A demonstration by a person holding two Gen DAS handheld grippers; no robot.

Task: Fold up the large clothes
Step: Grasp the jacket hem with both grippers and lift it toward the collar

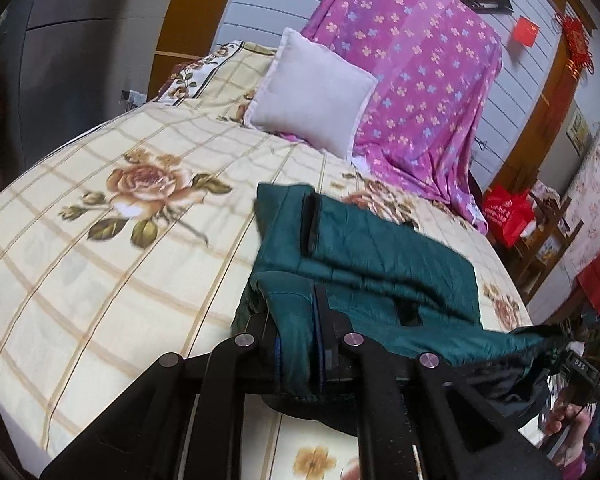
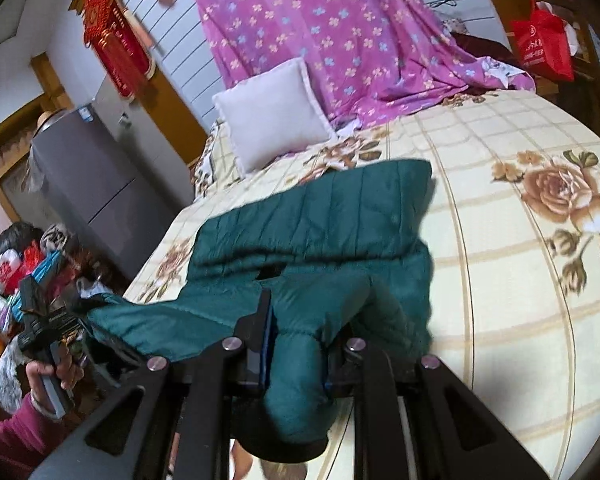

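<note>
A dark green quilted jacket (image 1: 380, 264) lies partly on the bed and hangs between my two grippers; it also shows in the right wrist view (image 2: 320, 216). My left gripper (image 1: 296, 320) is shut on a fold of the jacket's near edge. My right gripper (image 2: 300, 332) is shut on another bunched part of the jacket. In the left wrist view the right gripper (image 1: 556, 344) holds the jacket's far end at the right. In the right wrist view the left gripper (image 2: 60, 320) holds the jacket at the left.
The bed (image 1: 100, 264) has a cream floral sheet. A pale pillow (image 1: 312, 96) leans on a purple floral cloth (image 1: 412, 68) at the head. A red bag (image 1: 504, 212) sits beside the bed. A grey fridge (image 2: 100, 176) stands at the left.
</note>
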